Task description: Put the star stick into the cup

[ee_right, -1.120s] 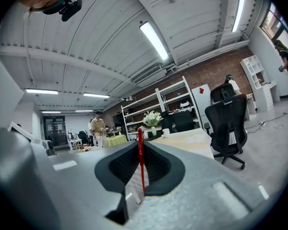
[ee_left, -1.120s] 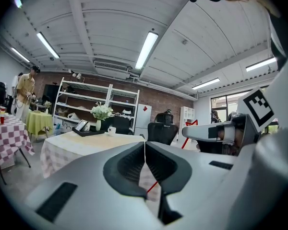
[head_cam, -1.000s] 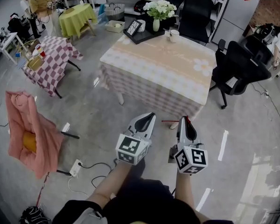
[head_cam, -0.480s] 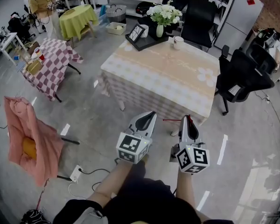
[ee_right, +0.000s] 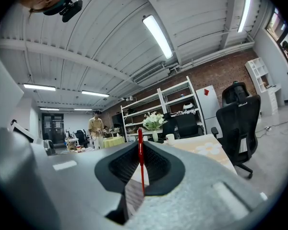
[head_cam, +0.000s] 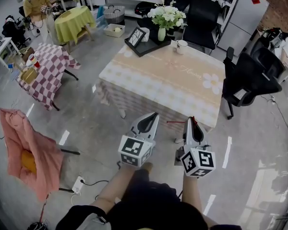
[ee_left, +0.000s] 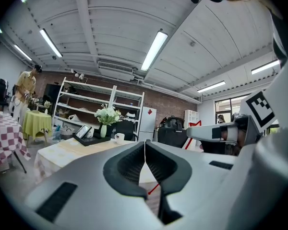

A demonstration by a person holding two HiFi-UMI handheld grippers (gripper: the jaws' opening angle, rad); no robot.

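The star stick [ee_right: 140,159] is a thin red rod, pinched upright between the jaws of my right gripper [ee_right: 140,145], which is shut on it. From the head view the right gripper [head_cam: 191,120] is held level in front of the body, short of the table's near edge, with the stick [head_cam: 175,122] poking out to its left. My left gripper [head_cam: 154,114] is beside it, jaws shut with nothing between them [ee_left: 145,145]. The white cup [head_cam: 182,45] stands at the far side of the beige table [head_cam: 173,80]; it also shows small in both gripper views [ee_left: 119,137] [ee_right: 170,138].
A vase of white flowers [head_cam: 164,13] and a black tray with a picture frame [head_cam: 143,36] stand near the cup. A black office chair [head_cam: 249,73] is right of the table. At left are a pink cloth over a chair [head_cam: 26,143] and a checkered table [head_cam: 43,68].
Both grippers have been carried forward toward the beige table, side by side. The stick stays in the right jaws; the left jaws stay shut.
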